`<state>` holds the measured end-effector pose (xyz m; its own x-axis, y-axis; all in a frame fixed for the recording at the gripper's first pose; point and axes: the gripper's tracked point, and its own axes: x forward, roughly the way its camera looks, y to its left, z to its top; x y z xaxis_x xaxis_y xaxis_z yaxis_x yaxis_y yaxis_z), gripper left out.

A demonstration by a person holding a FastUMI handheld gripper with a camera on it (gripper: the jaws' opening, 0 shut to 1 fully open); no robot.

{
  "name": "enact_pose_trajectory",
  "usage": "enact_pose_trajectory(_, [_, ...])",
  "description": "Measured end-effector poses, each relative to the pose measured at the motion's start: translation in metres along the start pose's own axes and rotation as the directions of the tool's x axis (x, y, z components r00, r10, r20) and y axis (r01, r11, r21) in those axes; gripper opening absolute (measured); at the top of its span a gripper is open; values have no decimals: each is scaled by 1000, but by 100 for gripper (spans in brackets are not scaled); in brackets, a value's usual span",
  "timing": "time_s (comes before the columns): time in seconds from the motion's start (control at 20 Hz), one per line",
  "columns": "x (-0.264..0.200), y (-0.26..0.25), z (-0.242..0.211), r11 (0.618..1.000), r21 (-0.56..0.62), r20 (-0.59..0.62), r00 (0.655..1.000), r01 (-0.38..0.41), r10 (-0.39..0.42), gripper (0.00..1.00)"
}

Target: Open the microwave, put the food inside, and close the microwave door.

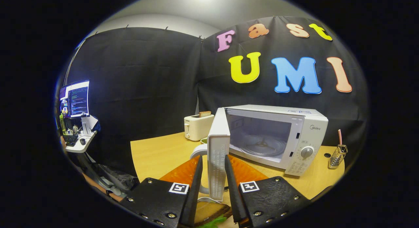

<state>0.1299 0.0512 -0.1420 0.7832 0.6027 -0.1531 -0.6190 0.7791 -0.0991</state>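
The white microwave [294, 133] stands on the wooden table with its cavity open and the glass turntable [262, 145] bare inside. Its door [218, 146] swings out toward me and I see it edge-on, with its white handle [195, 151] curving off the left side. My gripper [213, 157] straddles that free edge: one finger lies against the handle side, the other against the door's inner face, and both appear to press on it. Below the fingers lie an orange sheet-like thing [248, 172] and a wooden board [209, 211] with a green leaf [214, 222]; what the food is I cannot tell.
A cream toaster [198, 126] with a bread slice stands behind the door, and a small bowl [203, 140] sits beside it. A wire holder [338, 156] with a striped straw is right of the microwave. A desk with a monitor [75, 98] is far left, beyond the table [154, 152].
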Motion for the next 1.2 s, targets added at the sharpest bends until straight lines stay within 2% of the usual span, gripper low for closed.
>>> enact_pose_trajectory(0.6, [24,99,6,996,64,-11,998,-65,66,43])
enact_pose_trajectory(0.8, [43,139,10,995,28,-14,995,-97,97,43])
enact_pose_trajectory(1.2, [73,178,15,984,32,-20,984,-177,178,49])
